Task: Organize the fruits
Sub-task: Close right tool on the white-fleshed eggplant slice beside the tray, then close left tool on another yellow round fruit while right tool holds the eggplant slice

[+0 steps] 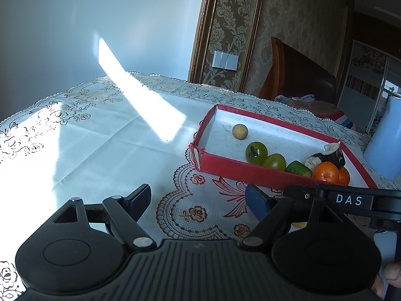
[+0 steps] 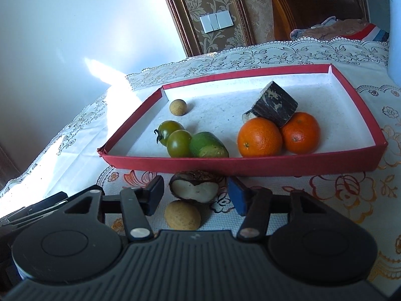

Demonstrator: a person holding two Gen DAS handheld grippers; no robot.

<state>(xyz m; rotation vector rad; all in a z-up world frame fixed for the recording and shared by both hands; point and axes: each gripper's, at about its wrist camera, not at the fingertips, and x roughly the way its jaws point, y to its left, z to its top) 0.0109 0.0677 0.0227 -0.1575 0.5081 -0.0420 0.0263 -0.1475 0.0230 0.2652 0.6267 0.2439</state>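
Observation:
A red tray [image 2: 240, 166] with a white floor holds two oranges [image 2: 259, 137], two green tomatoes [image 2: 179, 143], a green fruit piece [image 2: 209, 145], a dark-skinned chunk [image 2: 275, 106] and a small tan round fruit [image 2: 178, 107]. The tray [image 1: 250, 171] also shows in the left wrist view. My right gripper [image 2: 195, 195] is open, over the cloth in front of the tray; a dark-shelled piece with white flesh [image 2: 195, 190] and a tan round fruit [image 2: 183, 215] lie between its fingers. My left gripper [image 1: 198, 200] is open and empty, left of the tray.
A lace-edged tablecloth [image 1: 100, 138] covers the table, with a bright sun patch on its left. A pale blue container [image 1: 386, 140] stands right of the tray. A wall, a patterned panel and a wooden headboard lie behind the table.

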